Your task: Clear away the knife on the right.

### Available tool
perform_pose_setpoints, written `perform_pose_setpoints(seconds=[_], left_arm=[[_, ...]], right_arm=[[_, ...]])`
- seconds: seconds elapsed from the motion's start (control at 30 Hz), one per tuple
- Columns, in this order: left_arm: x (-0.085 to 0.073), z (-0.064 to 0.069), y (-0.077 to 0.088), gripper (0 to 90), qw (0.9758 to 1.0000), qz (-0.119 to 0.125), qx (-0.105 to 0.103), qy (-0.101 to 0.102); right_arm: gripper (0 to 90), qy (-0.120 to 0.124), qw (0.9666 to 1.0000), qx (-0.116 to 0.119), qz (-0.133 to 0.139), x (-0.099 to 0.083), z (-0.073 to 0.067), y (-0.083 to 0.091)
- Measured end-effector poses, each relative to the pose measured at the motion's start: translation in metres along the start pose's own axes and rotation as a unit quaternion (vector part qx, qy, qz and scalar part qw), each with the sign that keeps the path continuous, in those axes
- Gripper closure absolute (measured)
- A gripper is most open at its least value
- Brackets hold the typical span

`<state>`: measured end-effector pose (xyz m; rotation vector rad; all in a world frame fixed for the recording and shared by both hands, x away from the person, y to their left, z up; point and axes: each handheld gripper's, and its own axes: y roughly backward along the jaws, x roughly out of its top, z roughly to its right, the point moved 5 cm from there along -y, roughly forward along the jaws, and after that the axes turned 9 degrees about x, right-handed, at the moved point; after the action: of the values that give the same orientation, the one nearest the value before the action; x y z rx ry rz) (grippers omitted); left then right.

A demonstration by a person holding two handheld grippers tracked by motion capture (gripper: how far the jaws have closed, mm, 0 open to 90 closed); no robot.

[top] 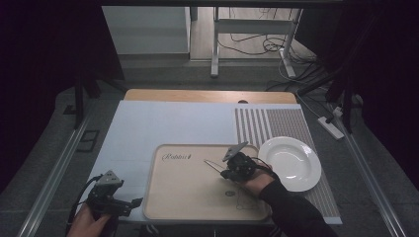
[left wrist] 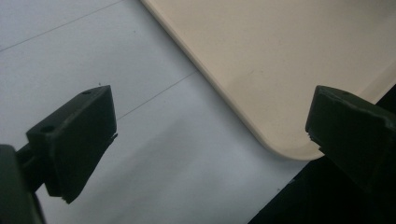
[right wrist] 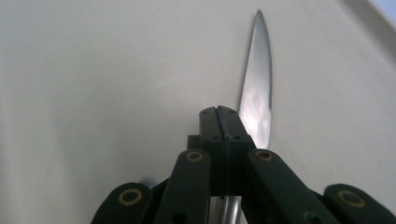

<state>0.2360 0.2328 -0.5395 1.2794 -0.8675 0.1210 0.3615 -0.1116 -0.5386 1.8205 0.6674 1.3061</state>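
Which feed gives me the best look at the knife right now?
The right gripper view: the knife runs up the frame, blade sharp and close, with the right gripper shut on its handle end. The high view shows it small over the tray. The left gripper view gives the tray's corner between open jaws.

One tray [top: 188,192], one plate [top: 291,163], seemingly one knife [top: 213,165] (blade showing).
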Motion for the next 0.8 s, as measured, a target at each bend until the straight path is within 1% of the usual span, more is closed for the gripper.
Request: perform_pose_setpoints(seconds=[0.07,0.13,0.17,0.23,0.33,0.5,0.8], left_arm=[[0.000,0.000,0.000,2.9,1.0000,0.000,0.000,-0.001],[0.000,0.000,0.000,2.9,1.0000,0.001,0.000,0.000],[0.000,0.000,0.000,2.9,1.0000,0.001,-0.001,0.000],[0.000,0.000,0.000,2.9,1.0000,0.002,-0.001,0.000],[0.000,0.000,0.000,2.9,1.0000,0.001,0.000,0.000],[0.000,0.000,0.000,2.9,1.0000,0.000,0.000,0.000],[0.000,0.000,0.000,3.1,1.0000,-0.001,0.003,-0.001]], right_arm=[[90.0,0.007,0.9999,0.001,-0.009,0.006,0.003,-0.008],[90.0,0.010,0.9998,-0.007,-0.019,0.008,0.006,-0.015],[90.0,0.009,0.9997,-0.007,-0.021,0.008,0.008,-0.017],[90.0,0.001,0.9999,-0.005,-0.016,0.008,0.012,-0.016],[90.0,-0.005,0.9996,-0.016,-0.021,0.003,0.015,-0.011],[90.0,-0.023,0.9992,-0.025,-0.019,-0.011,0.021,0.000],[90.0,-0.046,0.9981,-0.036,-0.017,-0.035,0.022,0.018]])
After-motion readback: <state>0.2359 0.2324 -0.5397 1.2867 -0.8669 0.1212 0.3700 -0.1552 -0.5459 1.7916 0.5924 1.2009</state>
